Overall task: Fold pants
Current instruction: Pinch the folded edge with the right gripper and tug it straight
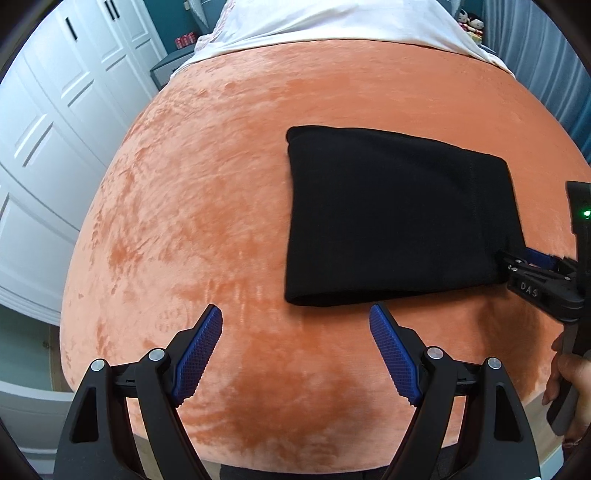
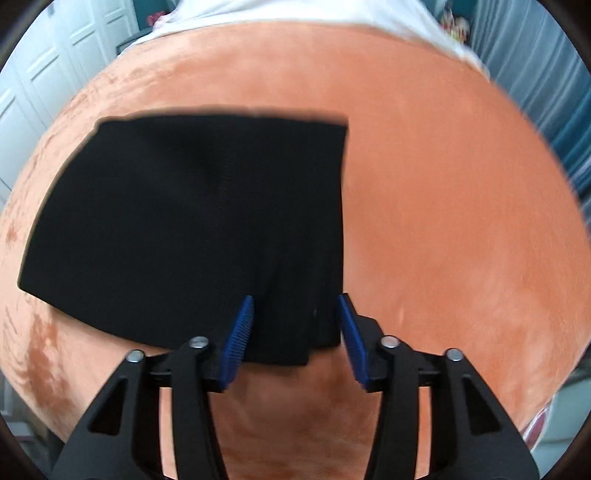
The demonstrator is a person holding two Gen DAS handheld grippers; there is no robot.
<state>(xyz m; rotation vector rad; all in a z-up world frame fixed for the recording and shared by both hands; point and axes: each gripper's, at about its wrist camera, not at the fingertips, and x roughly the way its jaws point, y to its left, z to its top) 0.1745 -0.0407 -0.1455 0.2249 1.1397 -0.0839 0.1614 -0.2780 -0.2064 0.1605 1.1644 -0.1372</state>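
The black pants (image 1: 399,214) lie folded into a flat rectangle on the orange blanket (image 1: 192,206). My left gripper (image 1: 295,312) hovers open just in front of the rectangle's near left corner, with only blanket between its blue pads. In the left wrist view my right gripper (image 1: 517,264) sits at the rectangle's right edge. In the right wrist view the pants (image 2: 184,221) fill the left half, and my right gripper (image 2: 296,298) straddles their near right corner. Its jaws stand apart, with the cloth lying flat between the pads and not pinched.
A white sheet (image 1: 332,22) covers the far end of the bed. White wardrobe doors (image 1: 55,129) stand to the left and blue curtains (image 2: 569,122) to the right. A person's hand (image 1: 565,376) holds the right gripper's handle at the bed's near right edge.
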